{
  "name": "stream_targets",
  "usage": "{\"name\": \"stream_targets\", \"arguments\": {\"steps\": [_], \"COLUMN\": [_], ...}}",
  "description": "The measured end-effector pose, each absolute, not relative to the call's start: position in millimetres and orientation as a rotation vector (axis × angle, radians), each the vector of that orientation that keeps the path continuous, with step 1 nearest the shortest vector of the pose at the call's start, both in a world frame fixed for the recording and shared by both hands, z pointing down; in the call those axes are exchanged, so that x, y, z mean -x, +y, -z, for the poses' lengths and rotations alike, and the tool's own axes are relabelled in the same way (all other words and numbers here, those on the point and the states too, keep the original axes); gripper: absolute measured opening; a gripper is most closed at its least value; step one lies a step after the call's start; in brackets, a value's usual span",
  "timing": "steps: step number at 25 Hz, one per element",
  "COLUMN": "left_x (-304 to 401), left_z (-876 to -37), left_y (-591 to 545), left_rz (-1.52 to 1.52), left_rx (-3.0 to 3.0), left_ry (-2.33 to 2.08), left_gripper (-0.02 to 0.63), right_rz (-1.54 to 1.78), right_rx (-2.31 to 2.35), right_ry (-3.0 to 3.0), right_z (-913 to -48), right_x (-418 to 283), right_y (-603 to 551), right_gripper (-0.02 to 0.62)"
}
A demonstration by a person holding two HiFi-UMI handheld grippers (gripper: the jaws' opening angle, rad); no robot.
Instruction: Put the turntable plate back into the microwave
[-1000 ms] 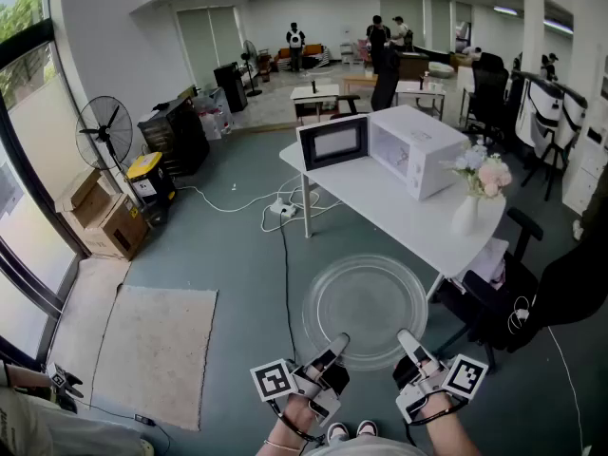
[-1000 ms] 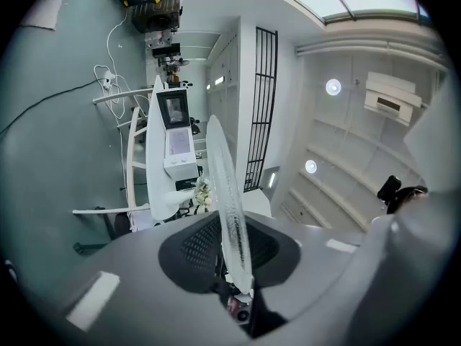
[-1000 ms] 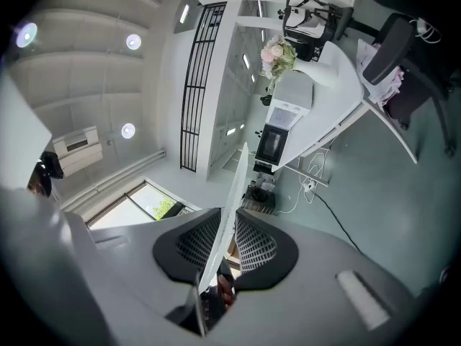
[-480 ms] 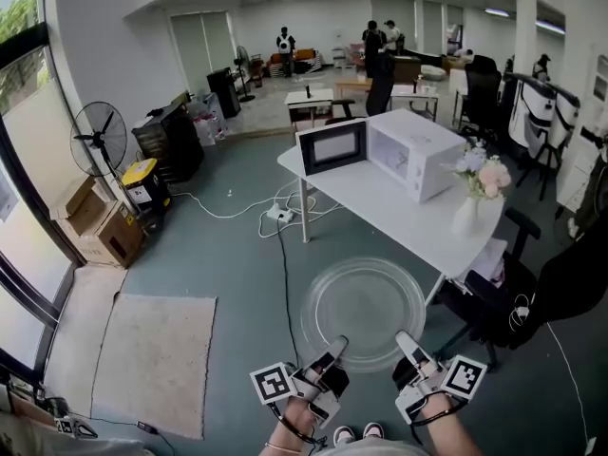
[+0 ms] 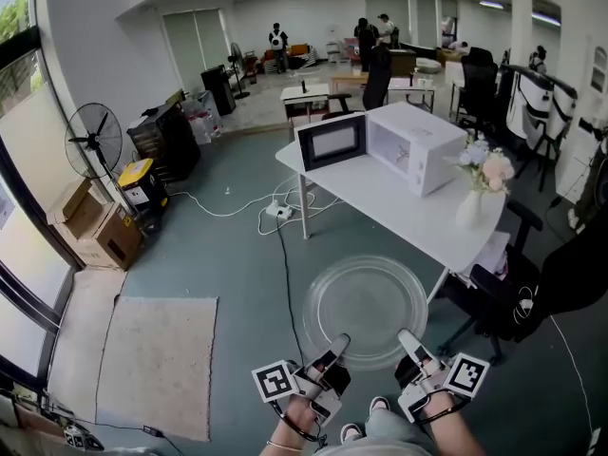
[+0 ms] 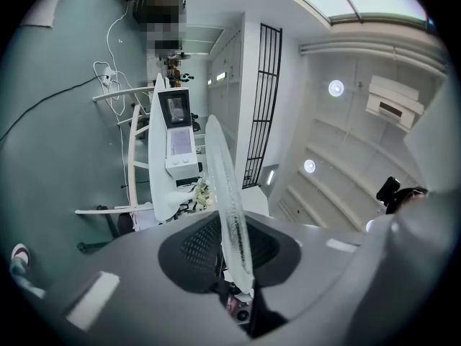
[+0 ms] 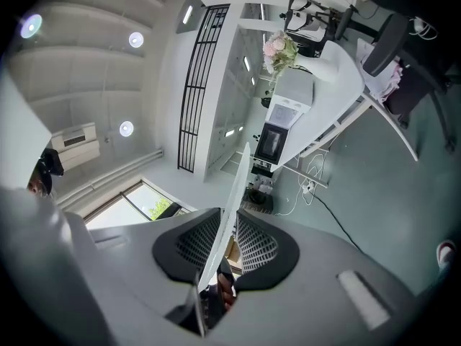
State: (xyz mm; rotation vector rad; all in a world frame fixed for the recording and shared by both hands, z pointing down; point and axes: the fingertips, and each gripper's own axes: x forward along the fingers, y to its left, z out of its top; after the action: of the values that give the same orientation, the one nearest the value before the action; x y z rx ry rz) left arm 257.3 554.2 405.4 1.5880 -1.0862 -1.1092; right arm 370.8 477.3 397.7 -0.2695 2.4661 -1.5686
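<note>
A clear round glass turntable plate (image 5: 366,307) hangs level above the floor, held by its near rim. My left gripper (image 5: 334,345) is shut on the rim at its lower left and my right gripper (image 5: 408,340) is shut on it at the lower right. Seen edge-on, the turntable plate (image 6: 229,207) runs between the left jaws, and the turntable plate (image 7: 232,207) does the same between the right jaws. The white microwave (image 5: 394,145) stands on a white table (image 5: 380,202) ahead, its door (image 5: 332,142) swung open to the left.
A white vase of flowers (image 5: 480,183) stands on the table's right end. A black office chair (image 5: 494,297) sits under the table's right side. A power strip and black cable (image 5: 281,218) lie on the floor left of the table. A fan (image 5: 93,141), boxes (image 5: 95,226) and a rug (image 5: 157,350) are at the left.
Both grippers and the plate have moved a little forward toward the table. The grips have not changed.
</note>
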Motion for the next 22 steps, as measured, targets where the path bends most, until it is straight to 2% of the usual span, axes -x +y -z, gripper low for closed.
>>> {"name": "stream_targets", "arguments": {"steps": [9, 22], "left_x": [-227, -154], "left_z": [-412, -398], "left_y": [513, 392], "left_rz": [1.104, 1.154], "left_rx": [-1.582, -1.554], "left_ry": [-1.106, -1.181], "left_gripper": [0.048, 0.049], "right_rz": [1.581, 1.623], "right_rx": [0.253, 0.15], "right_ry": [2.463, 2.499], "right_z": [-406, -394], "right_x": [-339, -260], "right_y": [435, 305], "right_gripper": [0.074, 0.073]}}
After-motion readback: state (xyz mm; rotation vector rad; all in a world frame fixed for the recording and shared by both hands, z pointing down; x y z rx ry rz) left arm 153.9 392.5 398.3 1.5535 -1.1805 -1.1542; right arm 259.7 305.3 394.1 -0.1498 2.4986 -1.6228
